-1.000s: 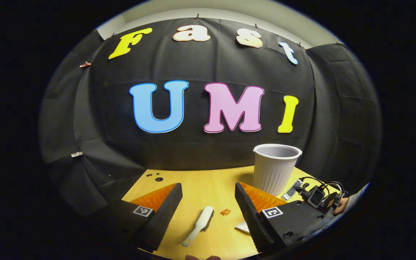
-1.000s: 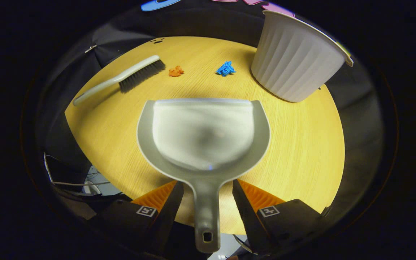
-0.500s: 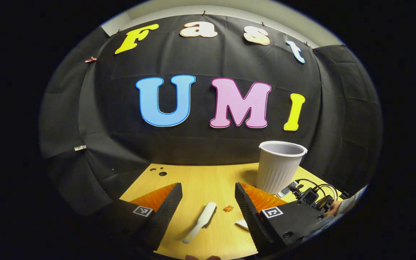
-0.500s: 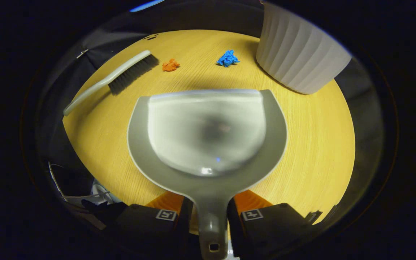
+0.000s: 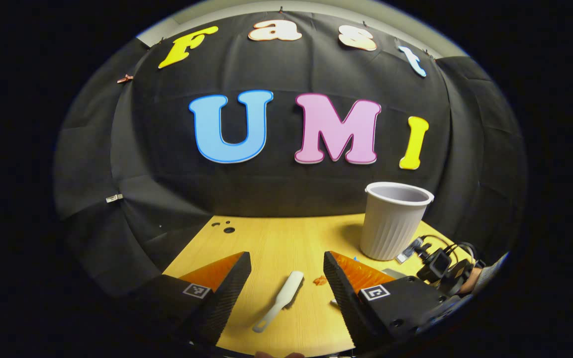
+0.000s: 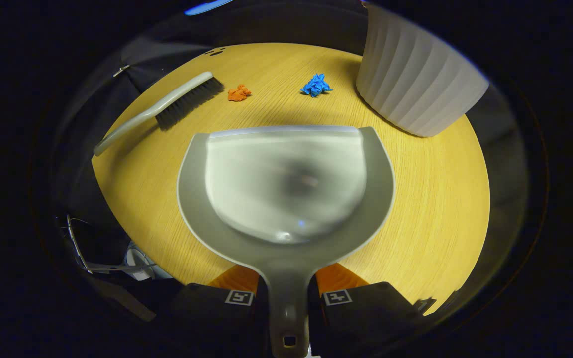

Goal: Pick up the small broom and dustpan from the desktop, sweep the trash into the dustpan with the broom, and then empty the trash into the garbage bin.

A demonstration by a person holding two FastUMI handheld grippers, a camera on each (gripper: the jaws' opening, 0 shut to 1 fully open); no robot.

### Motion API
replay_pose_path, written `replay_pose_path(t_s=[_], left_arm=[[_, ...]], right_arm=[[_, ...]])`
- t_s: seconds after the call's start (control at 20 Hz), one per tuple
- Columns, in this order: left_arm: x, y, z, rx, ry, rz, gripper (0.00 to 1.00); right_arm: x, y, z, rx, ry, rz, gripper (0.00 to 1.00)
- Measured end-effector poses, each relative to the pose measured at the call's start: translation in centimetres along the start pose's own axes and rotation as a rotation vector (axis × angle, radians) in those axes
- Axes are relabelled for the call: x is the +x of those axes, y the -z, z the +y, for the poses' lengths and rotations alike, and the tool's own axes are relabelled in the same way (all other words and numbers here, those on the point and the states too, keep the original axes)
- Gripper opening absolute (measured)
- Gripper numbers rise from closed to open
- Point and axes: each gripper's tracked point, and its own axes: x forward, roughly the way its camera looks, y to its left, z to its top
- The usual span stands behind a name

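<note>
The right tool (image 6: 286, 298) appears clamped on the dustpan (image 6: 286, 184) handle. The left tool (image 5: 286, 278) hangs wide above the broom (image 5: 279, 301) on the table (image 6: 430, 199). Risk: a shallow handle grip could let the pan twist, scattering orange scrap (image 6: 238, 93) and blue scrap (image 6: 316, 85).

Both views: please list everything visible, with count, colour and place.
dustpan: 1, grey, on the desk, handle between the right hand-held gripper's fingers
broom: 1, pale handle, dark bristles, lying far left on the desk
orange scrap: 1, beside the bristles
blue scrap: 1, near the bin
bin: 1, white ribbed, far right
desk: 1, yellow wood
right hand-held gripper: shut on dustpan handle
left hand-held gripper: open above the broom
</note>
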Motion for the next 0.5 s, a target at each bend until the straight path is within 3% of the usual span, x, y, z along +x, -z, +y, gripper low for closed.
replay_pose_path(t_s=[0.15,0.35,0.5], left_arm=[[1.2,4.3,-0.7,0.004,0.058,0.156,0.94],[3.8,11.3,-0.5,0.060,0.114,0.436,0.94],[6.3,15.6,0.4,0.095,0.129,0.583,0.92]], right_arm=[[-2.1,-0.4,-1.1,-0.048,-0.008,-0.035,0.33],[-4.0,0.3,-2.2,-0.072,-0.030,-0.044,0.39],[-4.5,1.5,-3.4,-0.100,-0.018,-0.032,0.36]])
